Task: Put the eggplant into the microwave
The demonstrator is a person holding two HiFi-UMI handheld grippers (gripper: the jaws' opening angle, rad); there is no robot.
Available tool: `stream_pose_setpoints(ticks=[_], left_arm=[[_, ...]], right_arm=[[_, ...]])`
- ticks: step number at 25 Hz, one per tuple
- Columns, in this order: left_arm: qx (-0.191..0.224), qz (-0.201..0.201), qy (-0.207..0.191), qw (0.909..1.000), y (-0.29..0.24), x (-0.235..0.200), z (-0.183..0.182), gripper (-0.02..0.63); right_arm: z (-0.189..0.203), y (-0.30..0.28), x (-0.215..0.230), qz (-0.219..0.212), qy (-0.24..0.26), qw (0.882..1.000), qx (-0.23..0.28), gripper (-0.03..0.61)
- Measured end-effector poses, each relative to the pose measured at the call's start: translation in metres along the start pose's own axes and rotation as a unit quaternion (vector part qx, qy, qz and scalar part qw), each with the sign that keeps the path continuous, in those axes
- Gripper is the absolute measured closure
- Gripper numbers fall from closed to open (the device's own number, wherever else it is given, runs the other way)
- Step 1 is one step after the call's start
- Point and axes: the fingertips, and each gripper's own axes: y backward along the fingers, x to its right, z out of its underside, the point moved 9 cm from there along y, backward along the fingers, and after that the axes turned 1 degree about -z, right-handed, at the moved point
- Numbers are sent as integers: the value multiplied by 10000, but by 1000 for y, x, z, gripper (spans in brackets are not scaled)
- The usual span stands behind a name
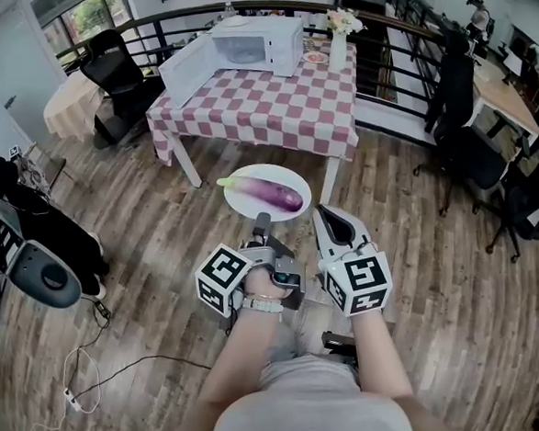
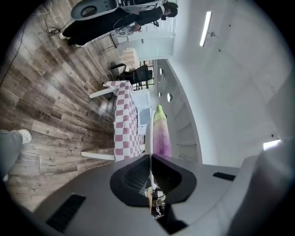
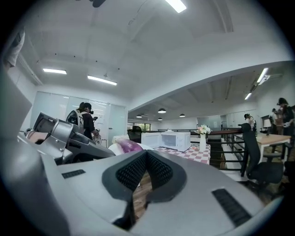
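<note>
A purple eggplant (image 1: 275,193) lies on a white plate (image 1: 246,200) held in the air above the wooden floor. My left gripper (image 1: 262,222) is turned on its side and shut on the plate's near rim. In the left gripper view, the thin rim (image 2: 148,134) runs out from between the closed jaws of the left gripper (image 2: 150,157), with the eggplant (image 2: 161,134) beside it. My right gripper (image 1: 326,214) is just right of the plate, shut and holding nothing. The white microwave (image 1: 259,43) stands on the checked table (image 1: 271,108) ahead, its door (image 1: 186,71) swung open to the left.
A vase of flowers (image 1: 338,37) stands at the table's right corner, with a railing (image 1: 389,82) behind it. Black office chairs (image 1: 117,69) flank the table. Cables (image 1: 87,365) trail over the floor at left. People stand in the background (image 3: 85,120).
</note>
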Motion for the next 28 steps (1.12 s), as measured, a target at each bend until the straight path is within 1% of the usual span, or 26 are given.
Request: stream_pose_setpoints(ticks=[12,19,28], left_arm=[[-23,15,143,9999,-79,6,-43,598],[-194,23,142,9997,-129,13,-69,598],[-399,78,84,9991,-185,19,-106,598]], right_arm=[[-5,-91,26,-18,-11,9999,-148,555],[-6,-135,45,199,-55,9995,-225,555],[-7,-193,56,368,-80,9990,-252,555]])
